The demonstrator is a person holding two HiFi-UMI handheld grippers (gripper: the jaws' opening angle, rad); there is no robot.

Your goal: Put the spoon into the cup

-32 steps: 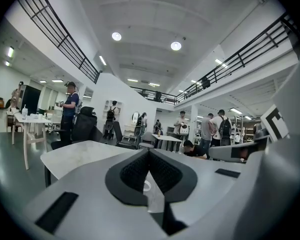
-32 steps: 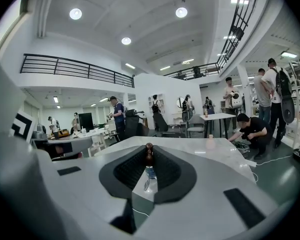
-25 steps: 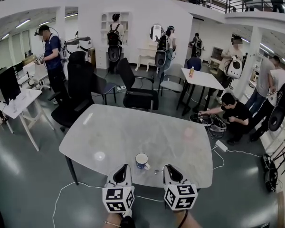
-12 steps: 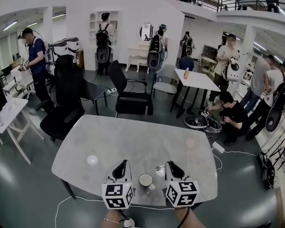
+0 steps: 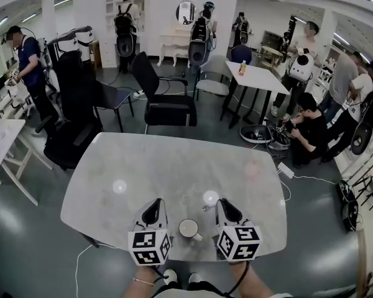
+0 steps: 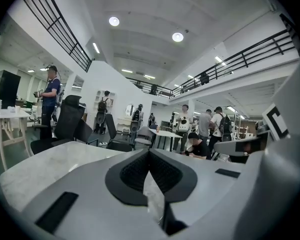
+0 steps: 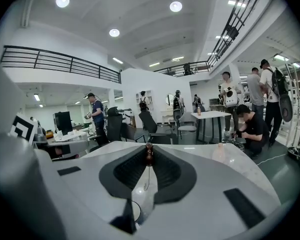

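Spoon (image 7: 149,154): pinched at the very tips of the right gripper (image 5: 222,203), whose fingers are closed on it, with its thin stem hanging down between the jaws. In the head view it juts out to the left of those tips. Cup (image 5: 188,228): white, upright, empty, standing by the near edge of the marble table (image 5: 143,166), between the two grippers and apart from both. Left gripper (image 5: 154,204): fingers pressed together with nothing between them, left of the cup.
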